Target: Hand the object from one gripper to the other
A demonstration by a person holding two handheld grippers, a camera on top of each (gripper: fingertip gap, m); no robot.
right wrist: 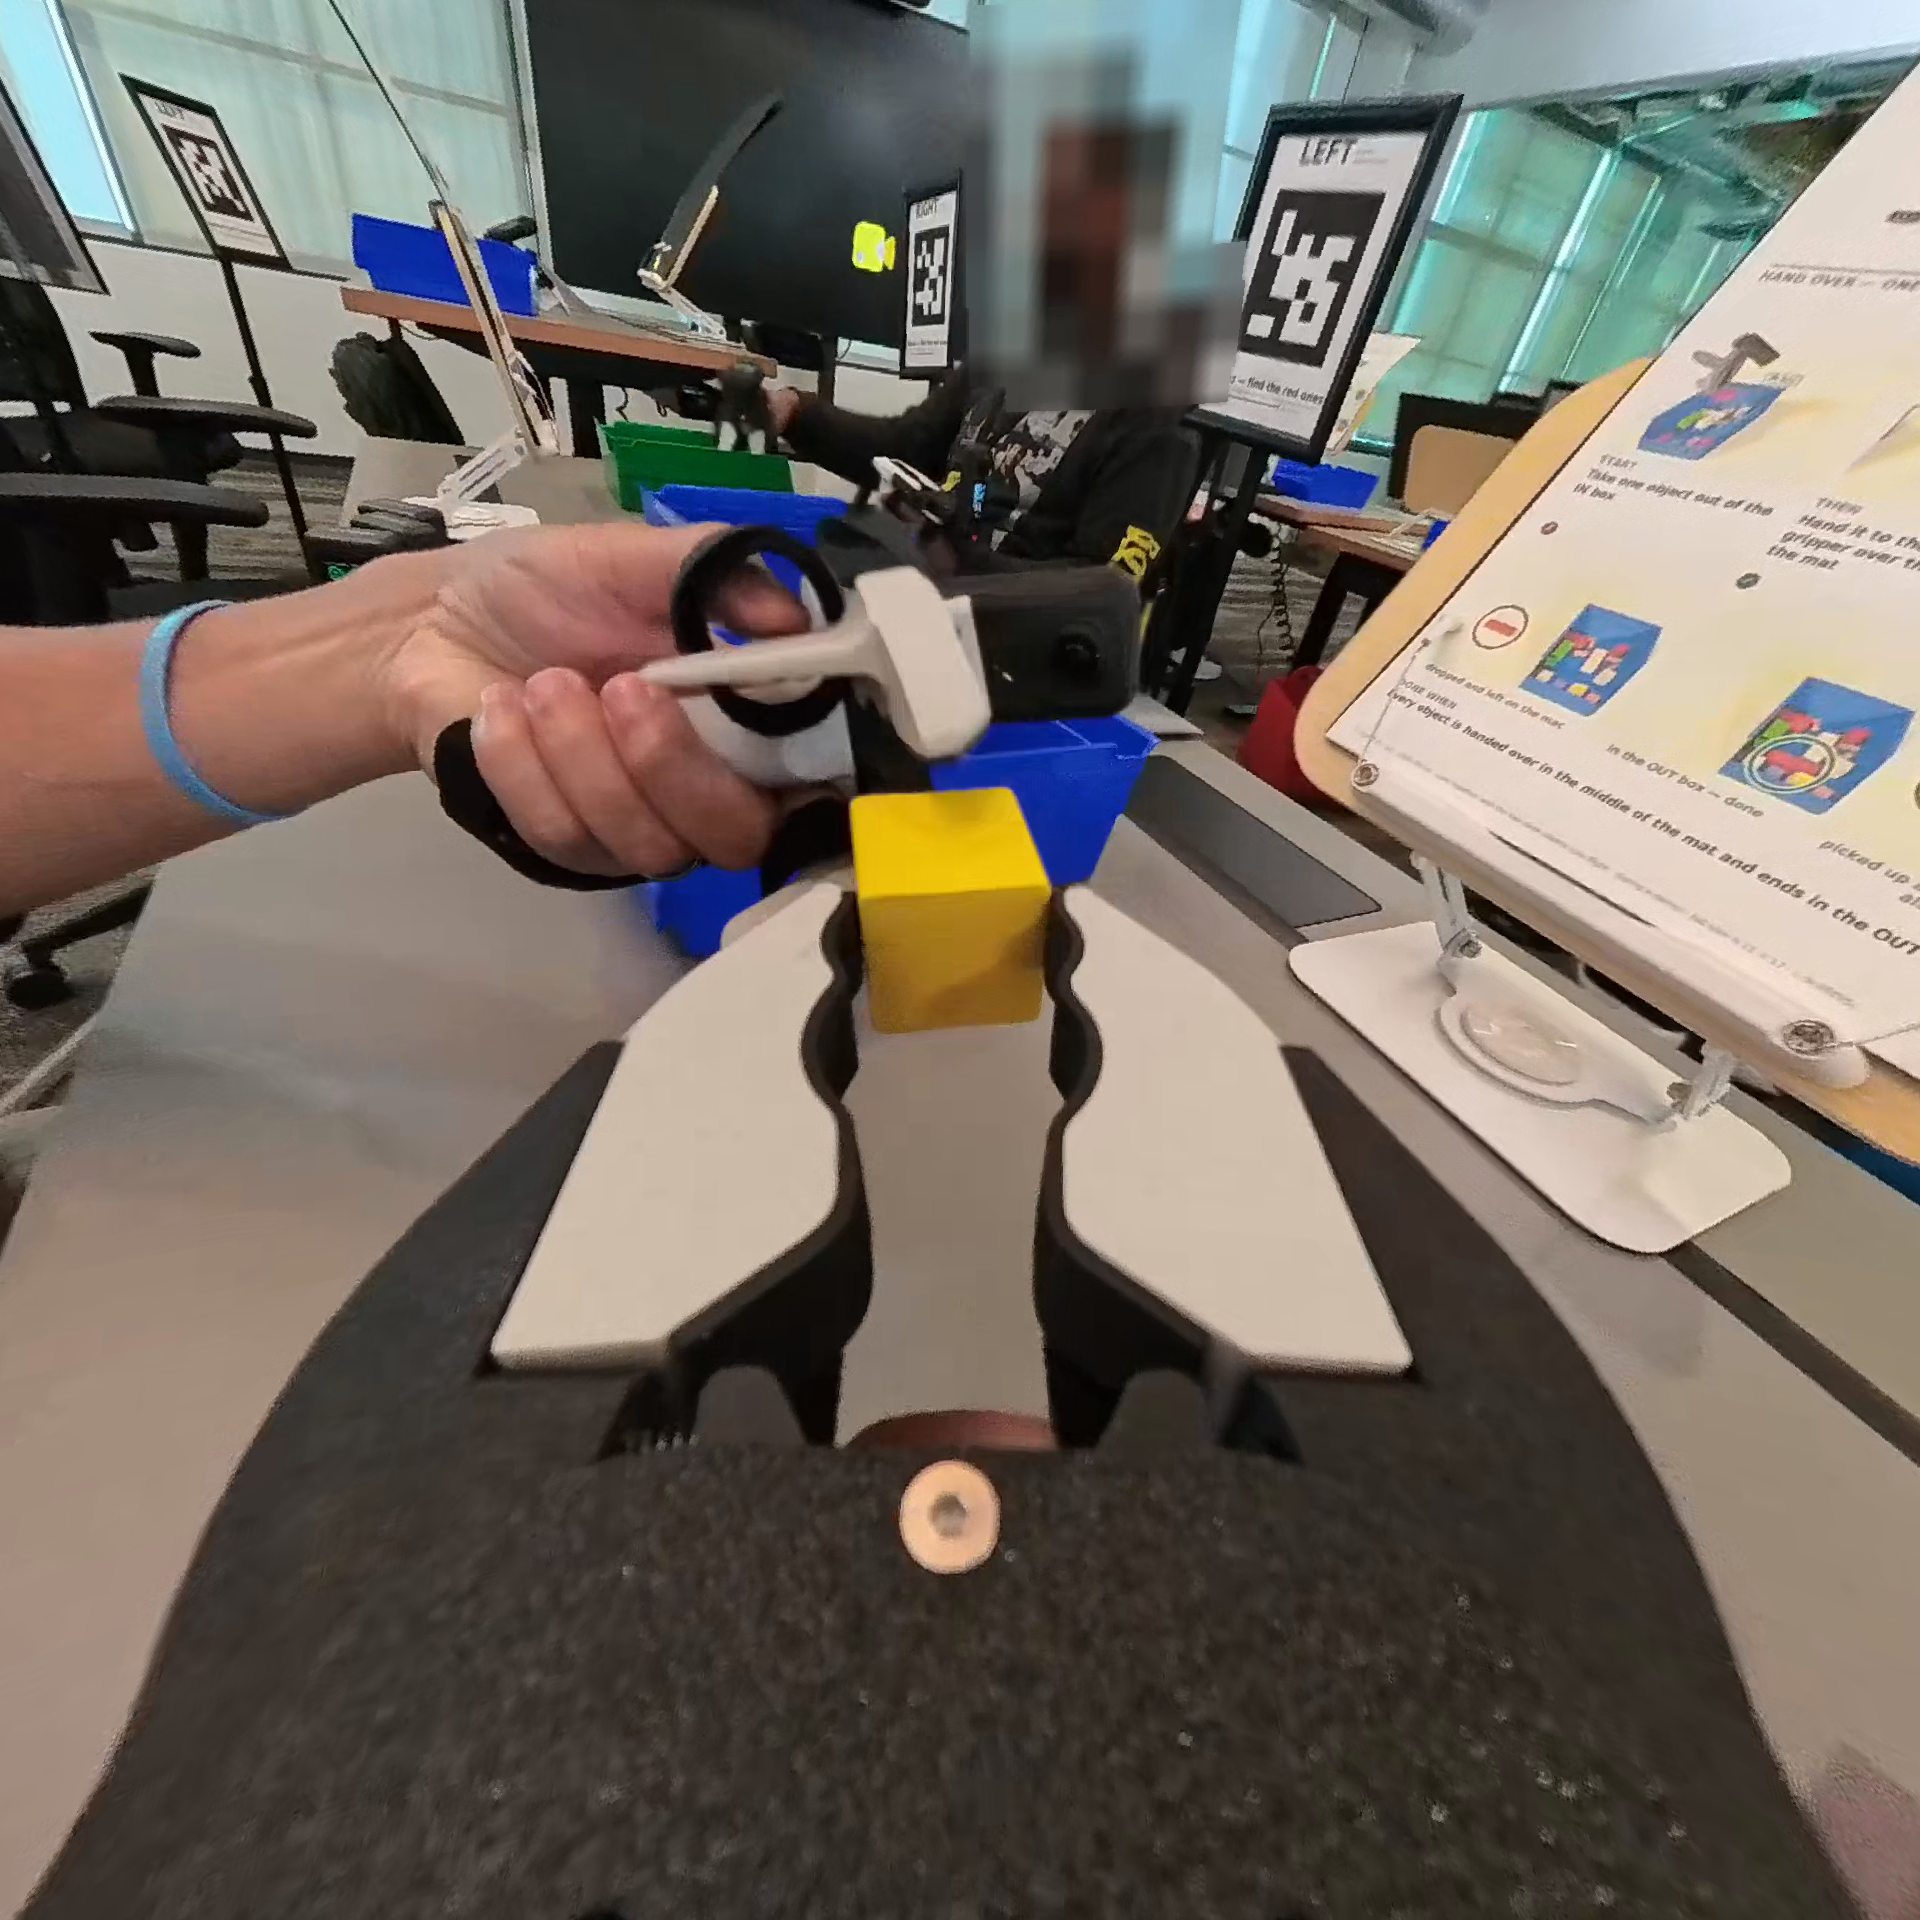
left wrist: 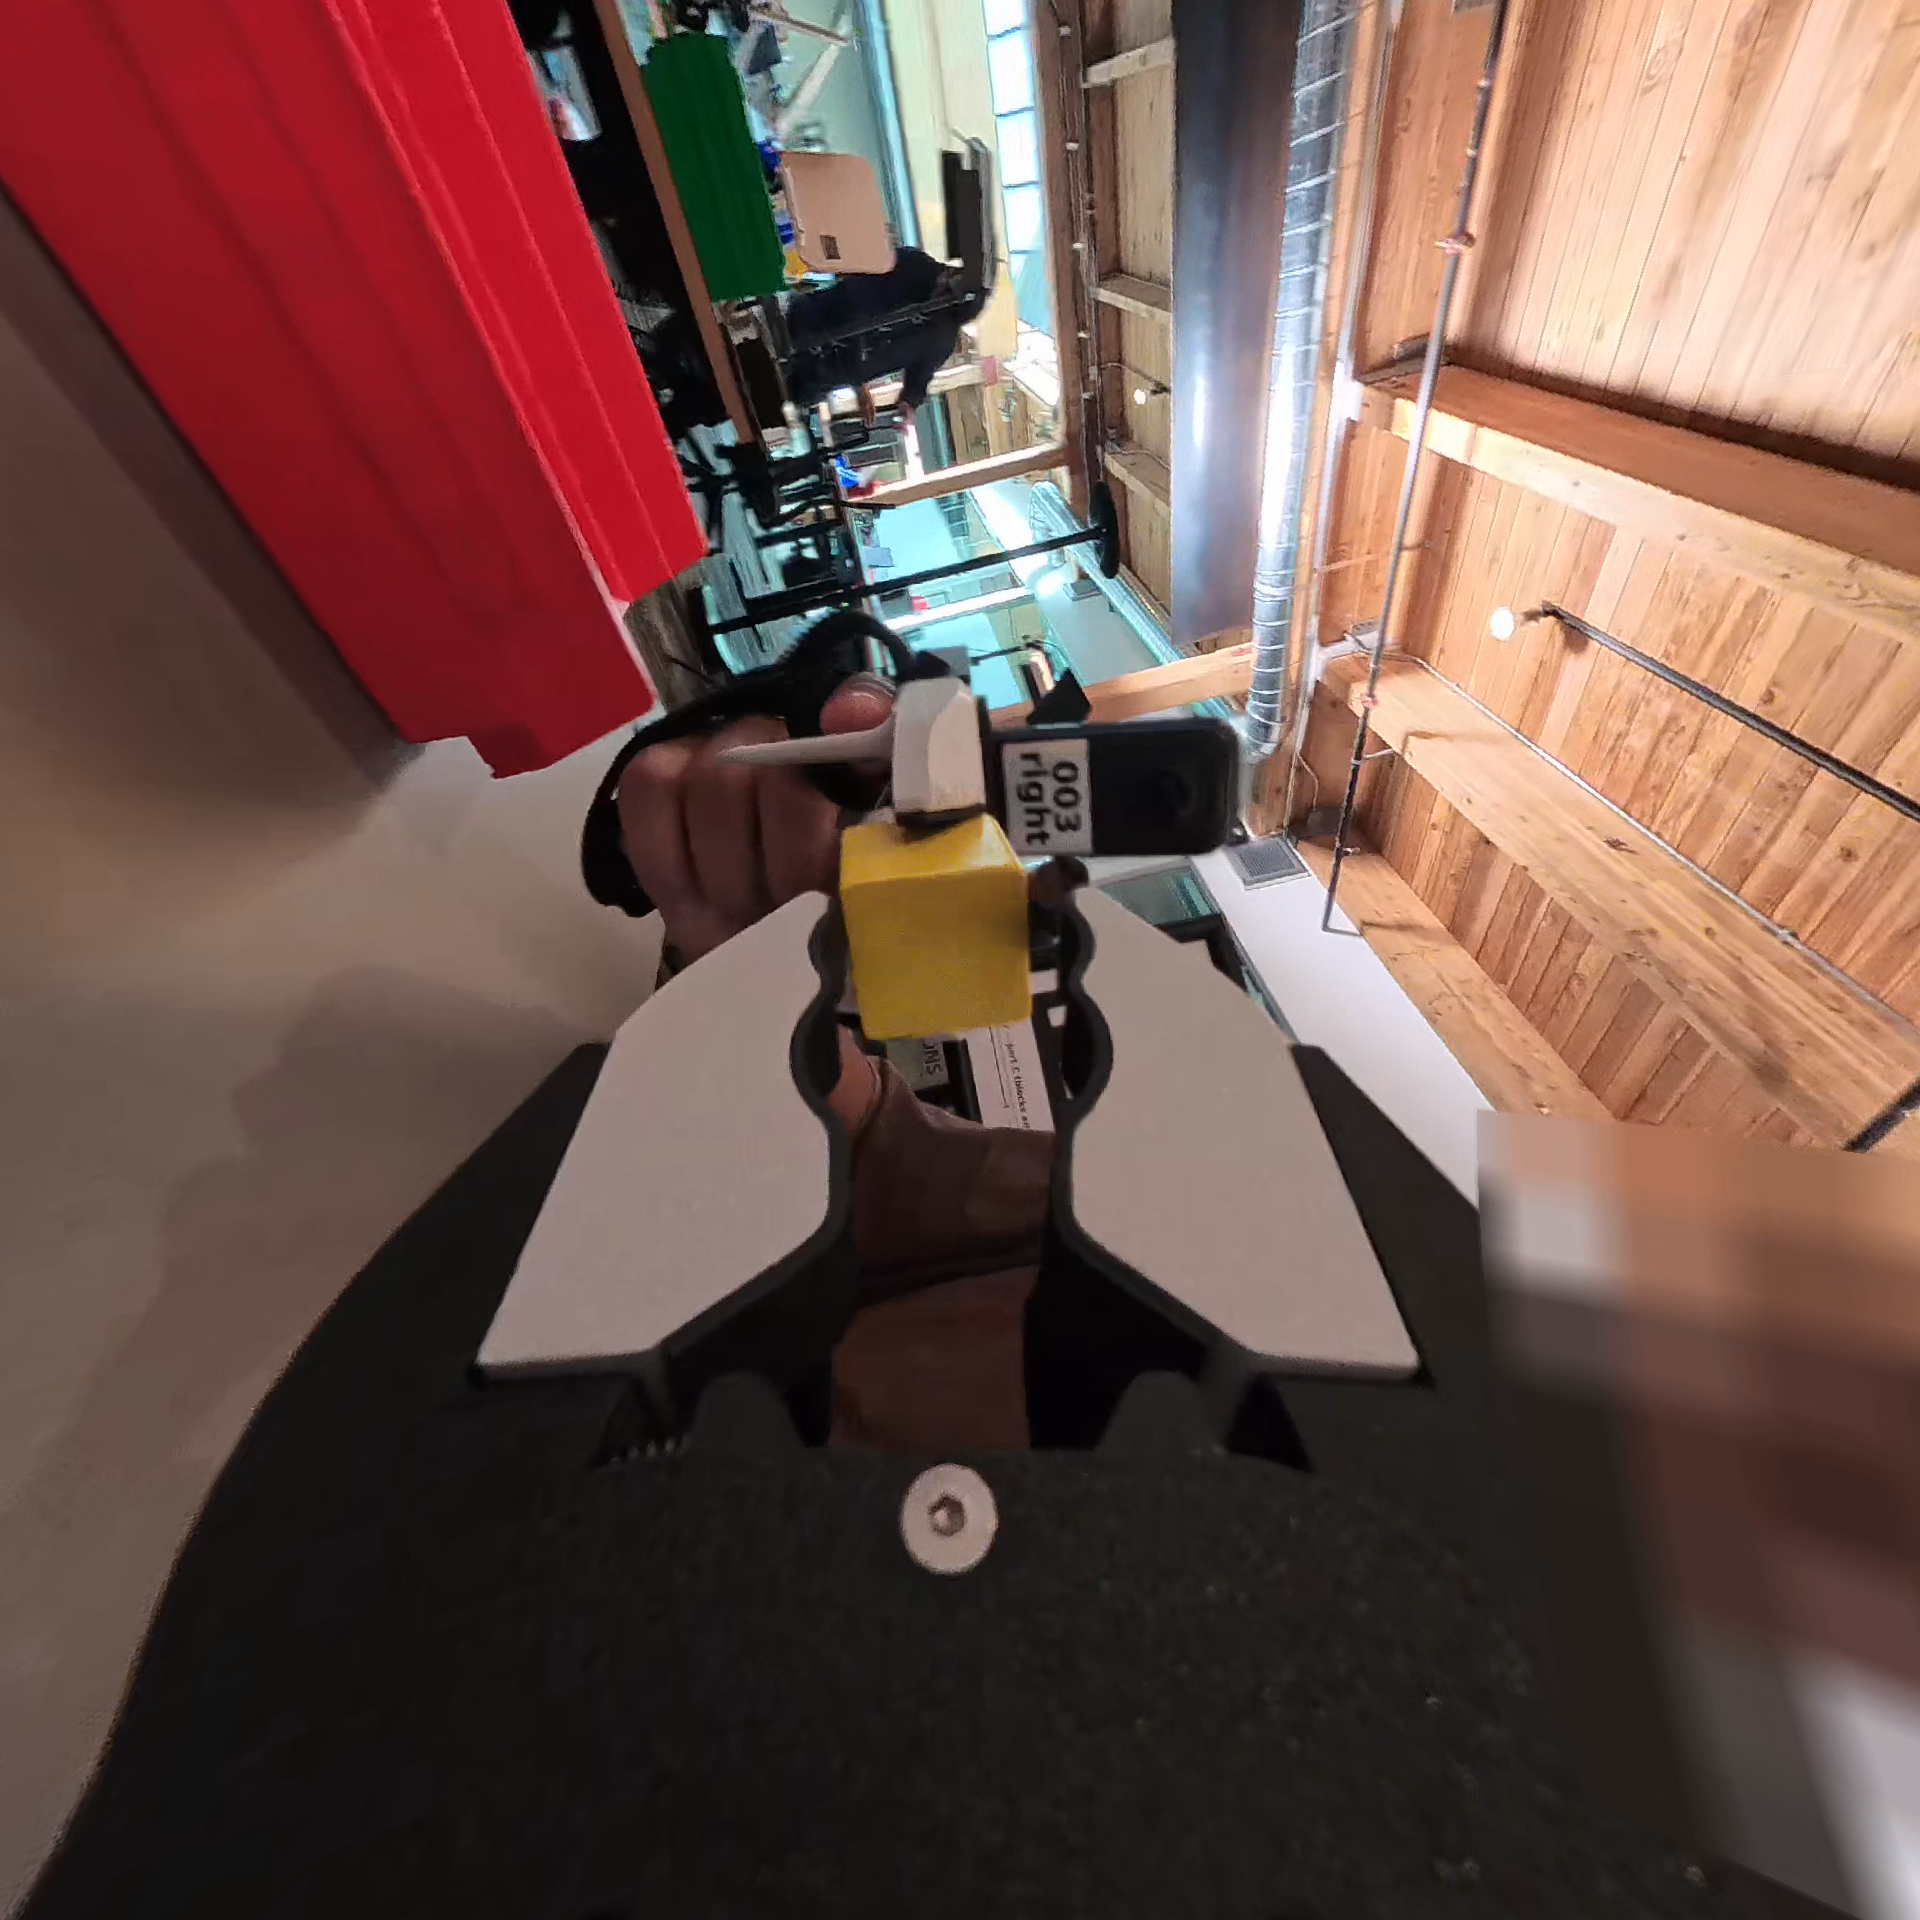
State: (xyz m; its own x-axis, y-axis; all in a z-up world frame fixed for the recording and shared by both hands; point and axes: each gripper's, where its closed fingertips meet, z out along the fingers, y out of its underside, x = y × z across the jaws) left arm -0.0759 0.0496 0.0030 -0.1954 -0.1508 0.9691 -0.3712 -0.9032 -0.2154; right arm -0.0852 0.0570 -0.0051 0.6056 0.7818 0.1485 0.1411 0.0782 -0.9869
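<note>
Right wrist view: hand-held gripper (right wrist: 951, 935) around yellow block (right wrist: 948, 914).

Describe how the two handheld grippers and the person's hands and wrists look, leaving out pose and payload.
Each gripper, left gripper and right gripper, has pale grey finger plates edged with wavy black pads, on a speckled black body with one silver bolt. From outside, each has a white trigger lever, black finger loops and a black camera block; one bears a white label. The hand shows a blue wristband. No sleeves visible.

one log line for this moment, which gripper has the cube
phase: mid-handover | object: yellow cube held in air | left gripper: shut on cube | right gripper: shut on cube | blue bin behind
</note>
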